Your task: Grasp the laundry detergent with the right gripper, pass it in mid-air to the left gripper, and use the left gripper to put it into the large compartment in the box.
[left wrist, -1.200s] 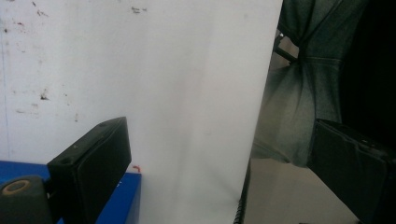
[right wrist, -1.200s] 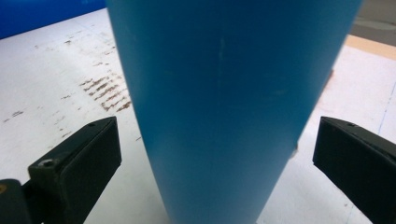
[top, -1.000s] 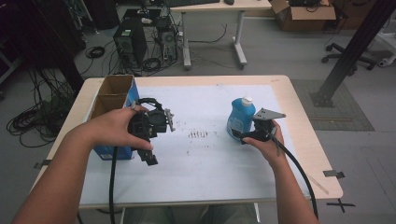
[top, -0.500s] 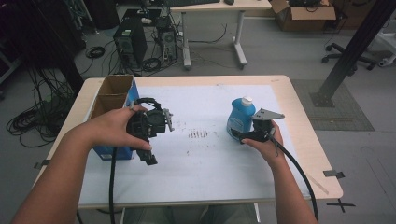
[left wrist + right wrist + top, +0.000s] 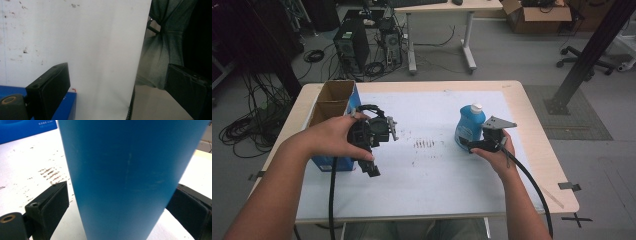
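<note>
On the white-covered table point(image 5: 437, 200), right of centre in the high view, the blue bottle point(image 5: 469, 124) stands upright between the right gripper point(image 5: 473, 145)'s closing, not yet touching jaws, while the left gripper point(image 5: 373, 170) hangs open at centre-left

high view overhead facing forward-down; both gripper views close, low, sharing the white table point(image 5: 432, 165)

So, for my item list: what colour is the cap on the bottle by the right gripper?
White, atop the blue bottle; the high view shows the cap best.
</note>
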{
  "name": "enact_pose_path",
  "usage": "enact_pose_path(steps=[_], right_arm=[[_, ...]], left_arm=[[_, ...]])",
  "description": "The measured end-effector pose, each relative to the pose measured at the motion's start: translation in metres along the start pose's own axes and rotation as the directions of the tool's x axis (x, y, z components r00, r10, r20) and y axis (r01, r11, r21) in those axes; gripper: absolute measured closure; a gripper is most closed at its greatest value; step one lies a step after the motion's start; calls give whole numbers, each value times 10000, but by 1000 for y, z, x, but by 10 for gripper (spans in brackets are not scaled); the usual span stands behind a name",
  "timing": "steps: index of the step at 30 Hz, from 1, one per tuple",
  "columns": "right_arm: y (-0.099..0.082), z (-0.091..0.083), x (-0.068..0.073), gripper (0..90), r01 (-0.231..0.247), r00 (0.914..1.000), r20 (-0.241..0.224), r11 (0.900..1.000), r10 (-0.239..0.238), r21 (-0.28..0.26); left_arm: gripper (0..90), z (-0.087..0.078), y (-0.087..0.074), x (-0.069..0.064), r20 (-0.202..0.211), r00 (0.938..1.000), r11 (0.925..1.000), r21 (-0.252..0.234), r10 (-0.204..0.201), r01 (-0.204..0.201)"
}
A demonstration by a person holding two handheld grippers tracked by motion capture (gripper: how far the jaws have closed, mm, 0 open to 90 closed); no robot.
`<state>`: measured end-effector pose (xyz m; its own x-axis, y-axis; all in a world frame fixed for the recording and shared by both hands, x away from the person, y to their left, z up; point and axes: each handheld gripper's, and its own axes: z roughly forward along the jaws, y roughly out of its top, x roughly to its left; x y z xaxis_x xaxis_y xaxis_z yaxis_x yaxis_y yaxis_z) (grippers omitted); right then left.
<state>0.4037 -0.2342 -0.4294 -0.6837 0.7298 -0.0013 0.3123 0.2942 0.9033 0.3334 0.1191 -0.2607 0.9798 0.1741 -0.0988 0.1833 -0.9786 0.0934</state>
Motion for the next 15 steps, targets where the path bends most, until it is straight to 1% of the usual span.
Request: enact_pose_path(steps=[10, 13, 15], right_arm=[[-1, 1, 1, 103, -1, 10000, 44, 10000, 1, -68], [-1, 2, 1, 124, -83, 9997, 217, 9999, 85, -97], [-1, 2, 1, 134, -79, 9997, 238, 9999, 81, -109]], left_arm=[[68, 1, 0, 1, -11, 10000, 10000, -23, 14, -14], [68, 0, 0, 0, -28, 10000, 10000, -41, -1, 1], [68, 0, -1, 0, -13, 10000, 10000, -47, -9, 9]])
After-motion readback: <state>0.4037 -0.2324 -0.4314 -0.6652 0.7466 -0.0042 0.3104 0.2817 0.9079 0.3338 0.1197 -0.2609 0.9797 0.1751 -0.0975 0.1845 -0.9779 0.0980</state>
